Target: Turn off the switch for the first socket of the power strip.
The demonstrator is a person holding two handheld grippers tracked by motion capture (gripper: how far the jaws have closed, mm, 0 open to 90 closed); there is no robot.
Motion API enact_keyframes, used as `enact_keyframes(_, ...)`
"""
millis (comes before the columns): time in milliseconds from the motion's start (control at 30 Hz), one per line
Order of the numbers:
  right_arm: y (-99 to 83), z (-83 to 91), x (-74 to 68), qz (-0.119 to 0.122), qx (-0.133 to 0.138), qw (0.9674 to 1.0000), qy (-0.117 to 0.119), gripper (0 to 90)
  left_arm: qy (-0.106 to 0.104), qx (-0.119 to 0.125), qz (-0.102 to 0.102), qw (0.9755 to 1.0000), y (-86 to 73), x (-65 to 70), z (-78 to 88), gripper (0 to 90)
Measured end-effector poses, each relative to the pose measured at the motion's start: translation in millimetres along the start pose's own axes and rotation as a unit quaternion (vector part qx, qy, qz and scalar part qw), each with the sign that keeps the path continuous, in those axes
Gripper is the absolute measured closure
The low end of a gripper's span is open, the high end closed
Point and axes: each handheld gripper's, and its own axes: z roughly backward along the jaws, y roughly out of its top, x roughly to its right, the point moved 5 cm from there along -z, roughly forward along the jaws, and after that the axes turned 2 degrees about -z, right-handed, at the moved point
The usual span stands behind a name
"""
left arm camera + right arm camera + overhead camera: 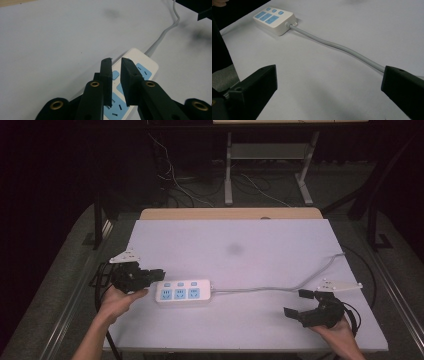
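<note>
Your left tool (159,272) hangs just over the near end of the power strip (182,291), and its jaws stand only a narrow gap apart, with nothing between them; in the left gripper view (116,72) the gap looks much slimmer than the strip's body. If you press down like this, I think the jaws will land on top of the housing and push the strip (135,75) along the table (240,245) instead of taking it, so they probably need to be spread wider first. The smooth plastic may also slip or turn under a pinch at one end, because the cable (280,287) pulls on the other end. Your right tool (305,306) rests near the front right of the table with its jaws spread wide and empty; the cable (342,48) passes in front of it, apart from it, and a careless move could catch it. The strip (274,20) is a white block with three light blue sockets and three small blue switches, lying flat at the left middle of the table, the grey cable running right.
</note>
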Motion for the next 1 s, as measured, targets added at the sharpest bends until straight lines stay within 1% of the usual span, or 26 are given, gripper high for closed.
enact_keyframes(33, 0.0, 0.2, -0.1, -0.001, 0.0, 1.0, 0.0, 0.2, -0.001, 0.006, 0.005, 1.0, -1.4, 1.3, 1.0, 73.7)
enact_keyframes(100, 0.0, 0.3, -0.1, -0.001, 0.0, 1.0, 0.0, 0.2, -0.004, 0.015, 0.007, 0.9999, -2.9, 3.3, 2.4, 68.2)
enact_keyframes(133, 0.0, 0.2, 0.1, -0.001, 0.0, 1.0, 0.0, 0.2, -0.012, 0.023, 0.01, 0.9996, -3.3, 5.3, 3.4, 64.1)
enact_keyframes(200, 0.0, 0.1, 0.1, -0.001, 0.0, 1.0, 0.001, 0.2, -0.022, 0.035, 0.015, 0.999, -3.8, 8.6, 4.5, 50.8)
enact_keyframes(267, 0.0, -0.2, -0.1, -0.001, 0.0, 1.0, 0.001, 0.2, -0.025, 0.035, 0.016, 0.9989, -5.1, 12.0, 3.6, 35.9)
enact_keyframes(333, 0.0, -0.4, -0.2, 0.0, 0.0, 1.0, 0.001, 0.2, -0.022, 0.034, 0.014, 0.9991, -6.4, 15.0, 2.1, 22.9)
enact_keyframes(400, 0.1, -0.4, -0.3, 0.0, 0.001, 1.0, 0.001, 0.2, -0.021, 0.038, 0.02, 0.9988, -7.5, 17.1, 0.9, 14.4)
enact_keyframes(433, 0.1, -0.4, -0.3, 0.0, 0.001, 1.0, 0.001, 0.2, -0.019, 0.04, 0.02, 0.9988, -8.7, 17.8, 0.2, 12.4)
enact_keyframes(467, 0.1, -0.4, -0.3, 0.0, 0.001, 1.0, 0.001, 0.2, -0.016, 0.039, 0.02, 0.9989, -9.5, 18.5, -0.9, 10.9)
enact_keyframes(533, 0.0, -0.2, -0.5, 0.0, 0.0, 1.0, 0.001, 0.2, -0.021, 0.03, 0.02, 0.9991, -12.7, 21.1, -4.9, 1.0)
enact_keyframes(667, 0.0, 0.0, -0.7, 0.0, 0.0, 1.0, 0.001, 0.2, -0.024, 0.038, 0.019, 0.9988, -17.8, 25.9, -10.5, 0.0)
enact_keyframes(833, 0.0, 0.2, -0.9, 0.0, 0.0, 1.0, 0.001, 0.2, -0.025, 0.032, 0.008, 0.9991, -25.5, 33.6, -21.2, 0.0)
enact_keyframes(1000, -0.3, -0.1, -1.4, 0.001, 0.0, 1.0, 0.001, 0.1, -0.028, 0.033, 0.007, 0.999, -30.6, 39.3, -28.0, 0.0)
